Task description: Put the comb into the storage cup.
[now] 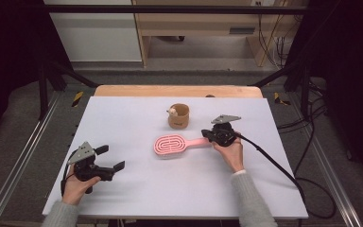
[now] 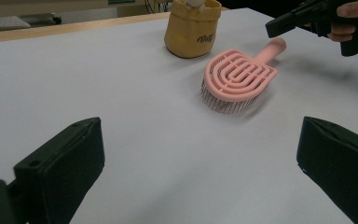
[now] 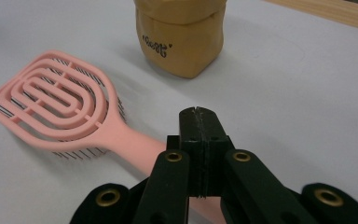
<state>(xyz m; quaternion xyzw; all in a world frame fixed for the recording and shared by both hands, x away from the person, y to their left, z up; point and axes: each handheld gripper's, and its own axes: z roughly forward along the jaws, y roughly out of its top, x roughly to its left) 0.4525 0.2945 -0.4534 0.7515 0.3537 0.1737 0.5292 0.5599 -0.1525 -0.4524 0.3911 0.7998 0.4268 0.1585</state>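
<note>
Brush handle under closed right jaws

Tabletop [image 1: 137,189], white and mostly bare, runs wide between the two hands. At its left, near the front edge, the left gripper [image 1: 112,158] rests in the person's left hand [image 1: 78,184], its jaws released and spread wide with nothing between them; in the left gripper view the two black pads [image 2: 63,161] stand far apart over plain white surface. Open room lies all round it: to the left edge, ahead toward the far edge, and rightward to the brush.

At mid-table lies the brush [image 1: 171,144], pink, bristles down, its oval head toward the left and its handle pointing right. Just behind it, near but apart, stands the pouch [image 1: 178,116], a small tan one, well short of the wooden far edge [image 1: 179,91].

Right of the brush, the right gripper [image 1: 208,136] sits in the right hand [image 1: 229,151] at the handle's end. In the right gripper view its jaws are clenched, pad against pad, with the handle [image 3: 135,144] passing beneath them; whether they pinch it or merely lie over it cannot be told. Bare surface continues from there to the right edge and forward to the front edge.
</note>
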